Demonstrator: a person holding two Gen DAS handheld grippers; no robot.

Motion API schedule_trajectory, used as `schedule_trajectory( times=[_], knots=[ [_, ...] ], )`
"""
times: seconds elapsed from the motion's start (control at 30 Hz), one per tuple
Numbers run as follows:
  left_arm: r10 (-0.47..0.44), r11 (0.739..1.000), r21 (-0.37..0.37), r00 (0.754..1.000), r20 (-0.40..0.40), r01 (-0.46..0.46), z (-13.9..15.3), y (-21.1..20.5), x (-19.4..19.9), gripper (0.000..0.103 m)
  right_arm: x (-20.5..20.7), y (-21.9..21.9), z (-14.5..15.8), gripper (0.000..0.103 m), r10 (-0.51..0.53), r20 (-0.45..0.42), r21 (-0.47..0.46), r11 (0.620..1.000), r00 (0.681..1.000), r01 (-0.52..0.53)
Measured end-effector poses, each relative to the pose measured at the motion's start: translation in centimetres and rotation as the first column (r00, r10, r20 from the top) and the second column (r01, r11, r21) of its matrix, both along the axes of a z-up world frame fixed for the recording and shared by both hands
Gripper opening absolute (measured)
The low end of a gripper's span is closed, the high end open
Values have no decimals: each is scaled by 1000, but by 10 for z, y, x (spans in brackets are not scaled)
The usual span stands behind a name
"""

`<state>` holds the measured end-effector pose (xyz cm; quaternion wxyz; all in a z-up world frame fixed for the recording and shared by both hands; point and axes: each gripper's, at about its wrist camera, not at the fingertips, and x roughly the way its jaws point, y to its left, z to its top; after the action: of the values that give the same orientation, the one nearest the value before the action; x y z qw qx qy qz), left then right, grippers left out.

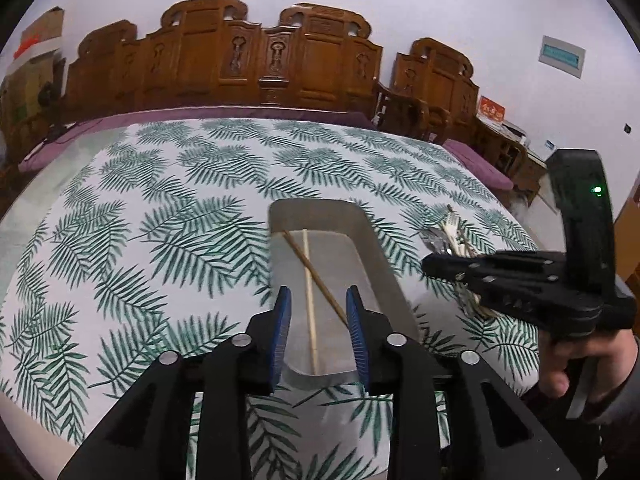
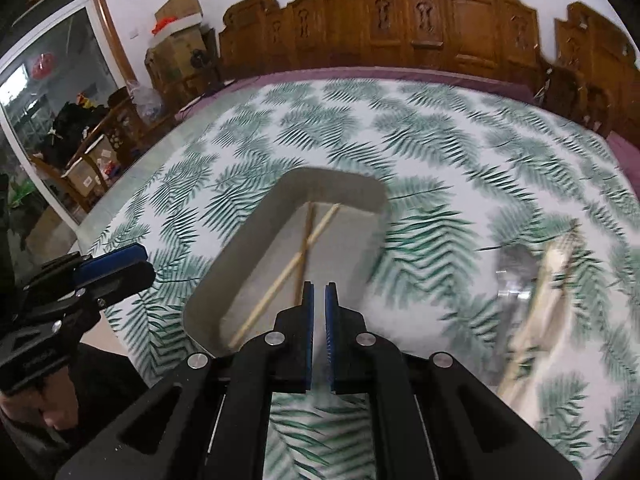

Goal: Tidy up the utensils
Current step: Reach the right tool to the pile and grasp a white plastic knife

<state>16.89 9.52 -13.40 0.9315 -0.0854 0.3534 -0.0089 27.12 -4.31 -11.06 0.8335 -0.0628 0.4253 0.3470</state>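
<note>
A grey tray (image 1: pixel 378 256) lies on the leaf-print tablecloth, holding two crossed chopsticks (image 1: pixel 310 292). My left gripper (image 1: pixel 319 300) is open and empty over the tray's near end. My right gripper (image 2: pixel 319 292) hovers at the tray's near right edge (image 2: pixel 236 236); its jaws are nearly closed with a narrow gap and nothing between them. The chopsticks (image 2: pixel 298 254) also show in the right wrist view. A pile of loose utensils (image 2: pixel 536 280), blurred, lies right of the tray; it also shows in the left wrist view (image 1: pixel 452 236), partly hidden by the right gripper (image 1: pixel 430 266).
The tablecloth (image 1: pixel 180 208) covers a round table with a purple edge. Carved wooden chairs (image 1: pixel 240 56) stand along the far side. Boxes (image 2: pixel 176 36) and a glass door are at the left in the right wrist view.
</note>
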Motion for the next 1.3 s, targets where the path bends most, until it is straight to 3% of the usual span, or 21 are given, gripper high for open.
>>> schedule_trajectory(
  times=[0.17,0.37,0.43,0.53,0.83,1.3],
  knots=[
    [-48,999,2,999,7,48,2,-21,6,40,7,-49,5,7,-67,65,-32,997,996,69],
    [-94,995,17,996,2,94,-1,-52,21,60,23,-95,1,7,-144,114,-58,987,983,152],
    [-106,994,26,994,-3,106,-4,-60,25,60,29,-106,-4,9,-163,122,-64,983,979,172],
    [-115,993,32,993,-10,115,-7,-69,30,60,34,-120,-15,22,-194,111,-58,978,975,201],
    [-130,991,27,991,-17,130,-19,-85,36,60,42,-132,-57,22,-252,15,-77,965,968,252],
    [-160,985,51,986,-40,162,-28,-102,37,60,41,-121,-81,24,-270,-39,-158,952,962,261]
  ],
)
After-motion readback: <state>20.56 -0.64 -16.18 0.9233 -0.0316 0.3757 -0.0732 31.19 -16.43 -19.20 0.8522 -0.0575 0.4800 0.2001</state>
